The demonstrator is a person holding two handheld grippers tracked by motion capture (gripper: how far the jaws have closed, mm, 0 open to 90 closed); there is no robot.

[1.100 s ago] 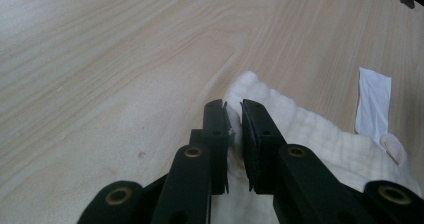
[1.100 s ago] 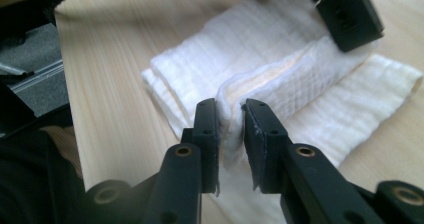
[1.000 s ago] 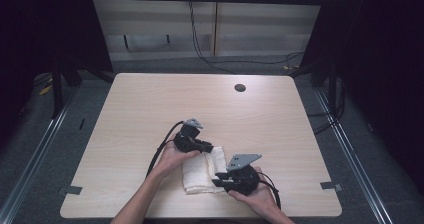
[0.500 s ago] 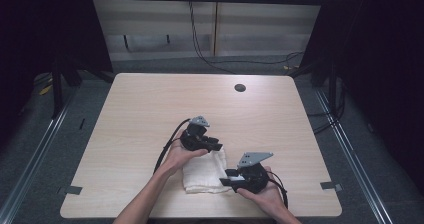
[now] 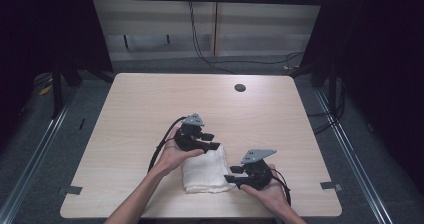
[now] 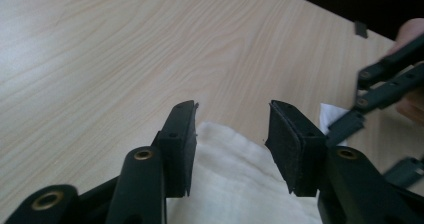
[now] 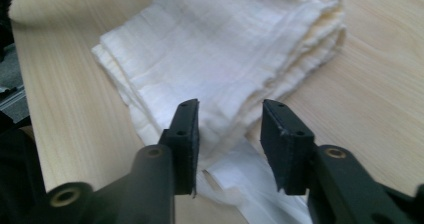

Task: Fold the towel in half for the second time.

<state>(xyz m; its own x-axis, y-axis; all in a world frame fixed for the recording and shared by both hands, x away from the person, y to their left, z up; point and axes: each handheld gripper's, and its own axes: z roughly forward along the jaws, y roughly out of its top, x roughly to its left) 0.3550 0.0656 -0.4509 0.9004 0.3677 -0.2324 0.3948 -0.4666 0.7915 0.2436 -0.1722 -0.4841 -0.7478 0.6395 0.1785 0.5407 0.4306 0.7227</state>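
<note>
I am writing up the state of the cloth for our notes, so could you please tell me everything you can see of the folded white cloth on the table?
The folded white cloth is cream-white, a thin woven fabric like gauze, folded into a rough rectangle of several layers with stacked edges showing. It lies flat on the wooden table near its front edge, one loose corner sticking out under the fold. The left gripper hangs over its far edge and the right gripper is at its right side, both with jaws open and not pressing on it.

My left gripper (image 5: 212,142) sits mid-table, jaws just been opening, nothing between them. My right gripper (image 5: 231,180) is nearer and rightward, jaws apart too, also just opened.
</note>
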